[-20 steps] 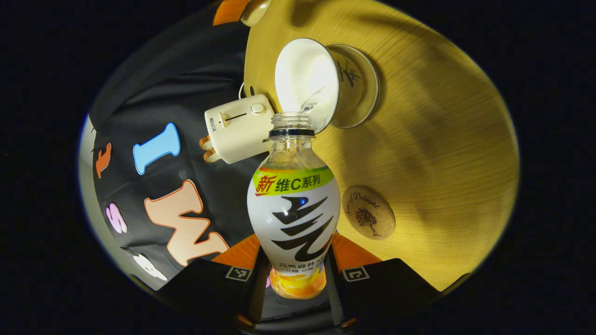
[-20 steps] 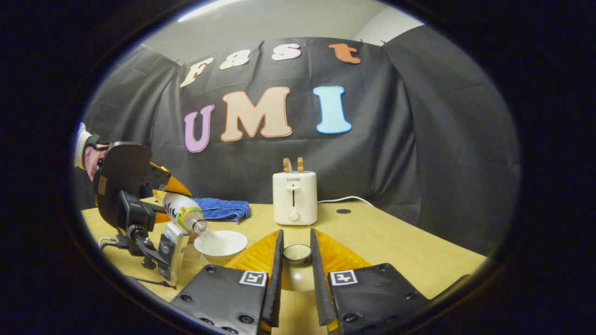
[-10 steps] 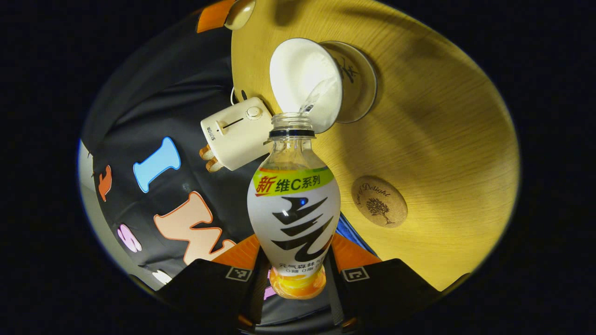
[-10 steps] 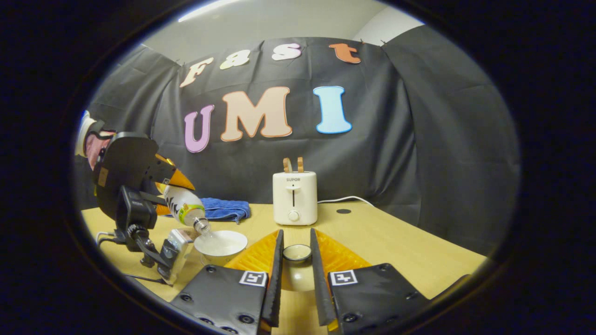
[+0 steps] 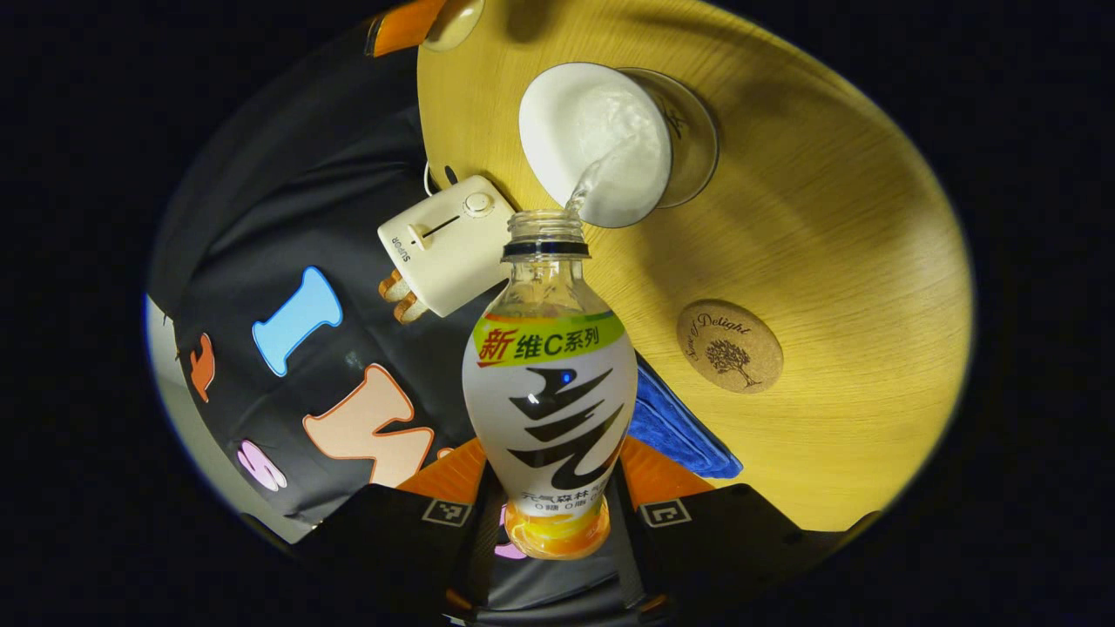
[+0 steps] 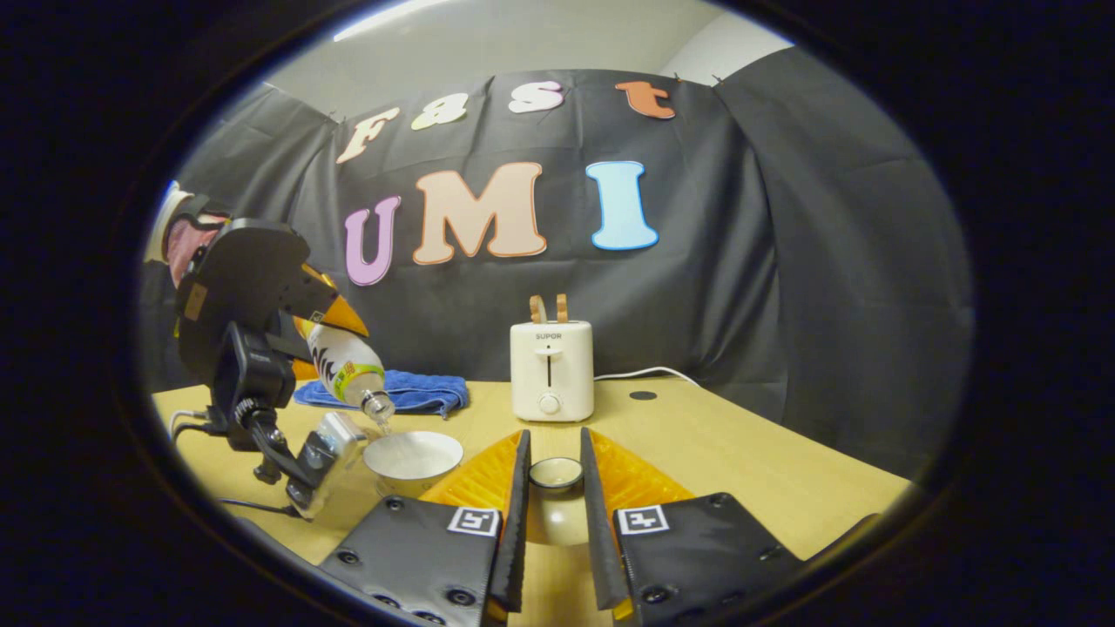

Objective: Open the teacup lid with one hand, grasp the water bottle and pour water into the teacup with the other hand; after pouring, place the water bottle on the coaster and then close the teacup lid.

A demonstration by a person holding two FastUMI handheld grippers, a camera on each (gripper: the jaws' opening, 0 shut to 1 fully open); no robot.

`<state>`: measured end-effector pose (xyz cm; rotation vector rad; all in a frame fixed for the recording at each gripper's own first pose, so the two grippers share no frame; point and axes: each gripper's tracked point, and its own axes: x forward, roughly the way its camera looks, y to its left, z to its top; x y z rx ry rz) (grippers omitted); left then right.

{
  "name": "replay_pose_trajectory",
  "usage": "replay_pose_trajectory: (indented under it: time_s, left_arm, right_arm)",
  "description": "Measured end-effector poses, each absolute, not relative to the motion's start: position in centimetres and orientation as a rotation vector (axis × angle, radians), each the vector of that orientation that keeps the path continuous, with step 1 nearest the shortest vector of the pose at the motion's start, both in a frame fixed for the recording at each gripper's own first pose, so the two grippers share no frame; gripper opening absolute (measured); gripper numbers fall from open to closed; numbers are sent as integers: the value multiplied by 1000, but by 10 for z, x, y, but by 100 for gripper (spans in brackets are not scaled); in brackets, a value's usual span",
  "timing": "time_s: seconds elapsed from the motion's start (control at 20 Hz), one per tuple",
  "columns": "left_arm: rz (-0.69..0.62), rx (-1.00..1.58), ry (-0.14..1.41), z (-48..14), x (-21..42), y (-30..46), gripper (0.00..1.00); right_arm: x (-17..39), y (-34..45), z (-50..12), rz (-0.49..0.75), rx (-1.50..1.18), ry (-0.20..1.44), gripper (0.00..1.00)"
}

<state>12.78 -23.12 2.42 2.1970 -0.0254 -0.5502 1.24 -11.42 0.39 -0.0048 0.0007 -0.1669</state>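
My L gripper [image 5: 550, 514] has its jaws clamped on the bottle [image 5: 549, 383], tipped neck-down w/ water running into the cup [image 5: 597, 144] on the desk [image 5: 827, 218]. R gripper [image 6: 550, 531] jaws grip the lid [image 6: 556, 475], held just right of the cup. Coaster [image 5: 729, 346] sits bare near a blue cloth [image 5: 675, 427].

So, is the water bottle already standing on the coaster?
No: in the left gripper view the water bottle is held tilted in the left tongs, pouring into the teacup, while the coaster lies bare.
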Motion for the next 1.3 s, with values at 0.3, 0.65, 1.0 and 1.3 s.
replay_pose_trajectory:
  time_s: [0.3, 0.65, 1.0, 1.3]
  left_arm:
    - [-578, 2178, -5, 19, 124, -234, 56]
    - [-637, 1903, 81, -9, 119, -221, 55]
    - [-656, 1259, 130, -20, 96, -222, 54]
    - [-617, 750, 108, 2, 89, -226, 54]
  right_arm:
    - [13, -114, 4, -165, -5, 1, 34]
    - [13, -114, 3, -164, -5, 0, 34]
    - [12, -114, 4, -164, -5, -1, 34]
    - [13, -112, 4, -159, -5, -1, 34]
